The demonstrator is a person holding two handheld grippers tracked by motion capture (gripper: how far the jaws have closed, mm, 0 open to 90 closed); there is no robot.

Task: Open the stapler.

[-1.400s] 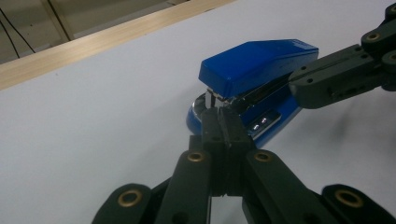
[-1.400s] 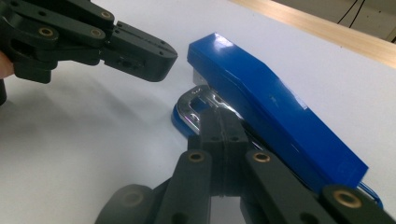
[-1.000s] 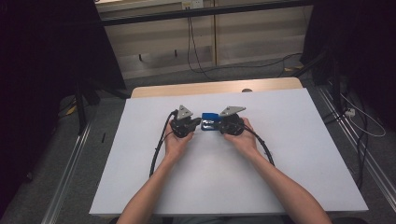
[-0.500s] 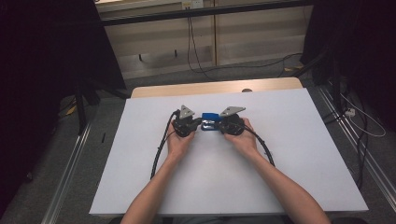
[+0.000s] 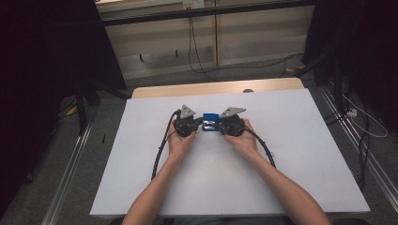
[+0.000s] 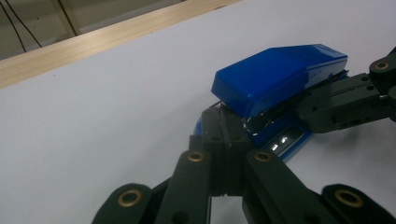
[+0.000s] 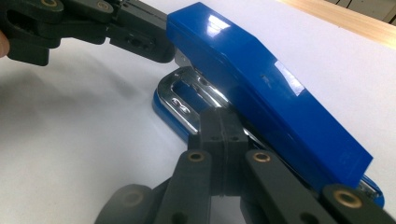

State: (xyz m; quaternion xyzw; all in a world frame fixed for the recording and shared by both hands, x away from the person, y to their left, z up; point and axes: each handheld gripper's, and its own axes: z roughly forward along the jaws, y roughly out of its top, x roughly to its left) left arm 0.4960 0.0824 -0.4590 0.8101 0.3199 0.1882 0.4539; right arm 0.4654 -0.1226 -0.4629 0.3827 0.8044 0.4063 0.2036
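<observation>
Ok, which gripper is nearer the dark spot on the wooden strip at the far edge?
Right. The right gripper sits nearside and slightly left of the dark spot; the left gripper lies farther left, past the blue stapler.

Blue stapler on white table.

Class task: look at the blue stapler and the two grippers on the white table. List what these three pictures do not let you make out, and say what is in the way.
- Stapler in the high view: too small, flanked by the left gripper and right gripper.
- Stapler's rear end in the right gripper view: covered by that gripper's linkage.
- Whether the shut jaws pinch the stapler's base or only touch it: hidden behind the jaws in both gripper views.
- Staples inside: hidden by the blue cover.
</observation>
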